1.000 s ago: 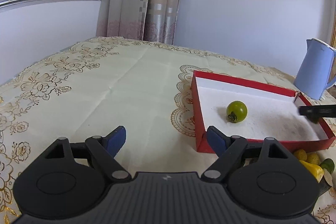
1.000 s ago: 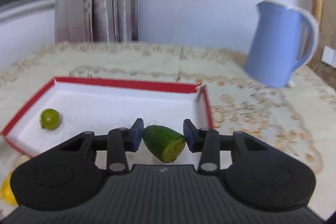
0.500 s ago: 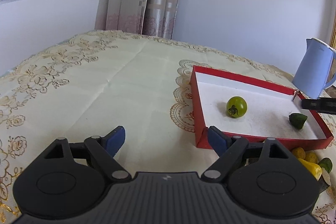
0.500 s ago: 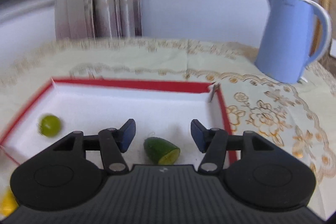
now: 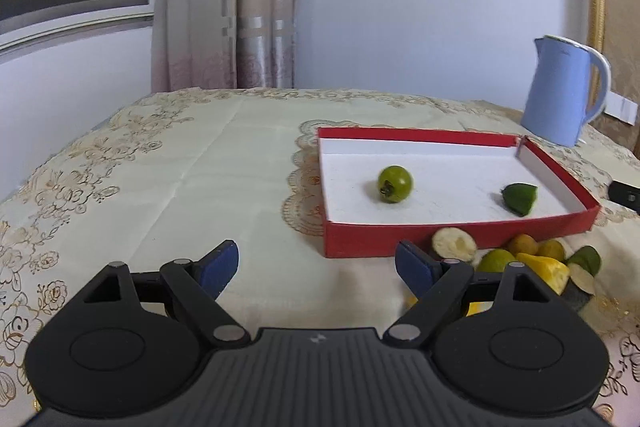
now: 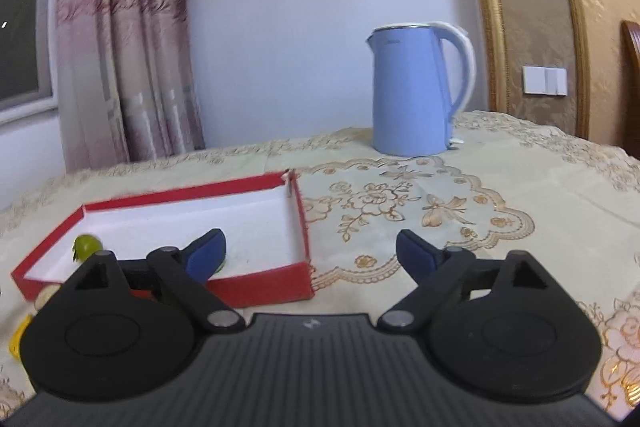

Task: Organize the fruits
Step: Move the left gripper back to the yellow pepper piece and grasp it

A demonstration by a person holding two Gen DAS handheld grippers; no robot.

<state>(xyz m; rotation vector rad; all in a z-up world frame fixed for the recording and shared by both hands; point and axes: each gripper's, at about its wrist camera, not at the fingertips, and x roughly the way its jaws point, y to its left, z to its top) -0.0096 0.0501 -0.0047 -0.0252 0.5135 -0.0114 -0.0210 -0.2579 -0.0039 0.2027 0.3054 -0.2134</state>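
Note:
A red box (image 5: 456,237) with a white floor holds a round green fruit (image 5: 395,183) and a cut green piece (image 5: 519,197). A pile of loose fruit pieces (image 5: 520,259), green and yellow, lies on the cloth in front of the box. My left gripper (image 5: 318,265) is open and empty, low over the cloth left of the pile. My right gripper (image 6: 312,255) is open and empty, to the right of the box (image 6: 264,289). The round green fruit (image 6: 86,245) shows there too; the cut piece is mostly hidden behind the left finger.
A blue kettle (image 5: 564,93) stands behind the box at the back right; it also shows in the right wrist view (image 6: 416,87). The table carries a cream cloth with gold flowers (image 5: 120,187). Curtain and wall stand behind.
My right gripper opened, left the cut green piece in the box, and drew back to the right. My left gripper swung right toward the fruit pile.

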